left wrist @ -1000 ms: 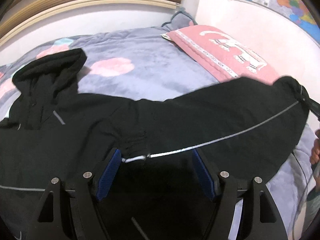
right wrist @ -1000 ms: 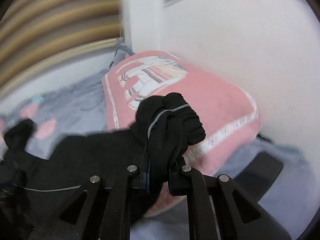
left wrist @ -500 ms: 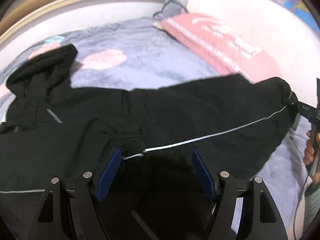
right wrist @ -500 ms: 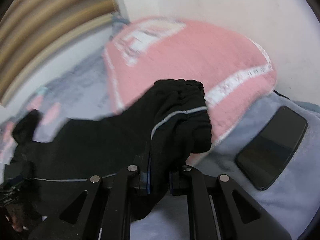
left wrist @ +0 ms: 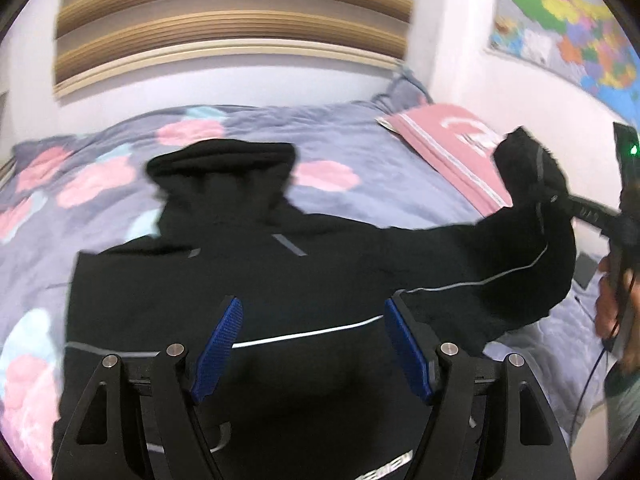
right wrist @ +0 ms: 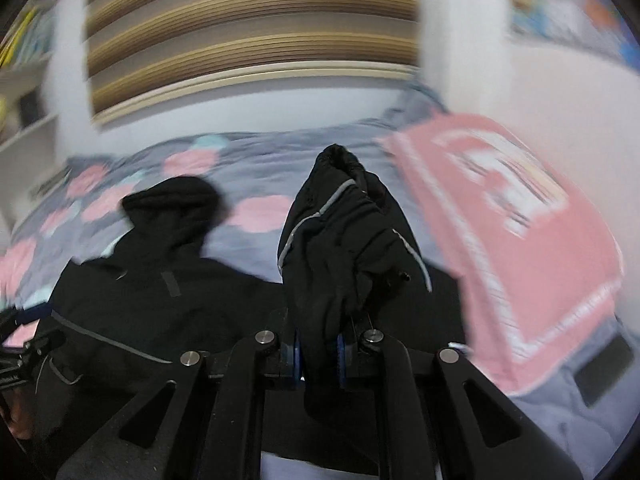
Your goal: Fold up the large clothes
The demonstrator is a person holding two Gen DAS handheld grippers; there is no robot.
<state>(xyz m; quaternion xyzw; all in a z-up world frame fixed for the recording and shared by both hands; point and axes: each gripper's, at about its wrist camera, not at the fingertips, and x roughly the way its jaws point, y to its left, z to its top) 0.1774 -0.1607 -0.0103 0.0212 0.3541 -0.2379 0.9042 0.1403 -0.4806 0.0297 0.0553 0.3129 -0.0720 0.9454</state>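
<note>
A black hooded jacket (left wrist: 240, 272) with thin grey reflective stripes lies spread over the bed, hood (left wrist: 224, 168) toward the headboard. My left gripper (left wrist: 313, 354) holds its blue pads wide apart around a thick bunch of the jacket's lower body; a stripe runs from pad to pad. My right gripper (right wrist: 318, 354) is shut on the sleeve end (right wrist: 332, 220), which stands up bunched above the pads. In the left wrist view that right gripper (left wrist: 560, 200) holds the sleeve raised out to the right.
The bed has a grey-blue blanket (left wrist: 360, 140) with pink and pale blue patches. A pink pillow (right wrist: 520, 232) lies at the right by the wall, a dark phone (right wrist: 604, 364) beside it. A person's hand (left wrist: 608, 304) holds the right tool. Wooden headboard slats (left wrist: 232, 20) stand behind.
Both grippers have pulled back and risen with the jacket. The sleeve has swung from over the pink pillow toward the middle of the bed. The hood now sits centred in both views.
</note>
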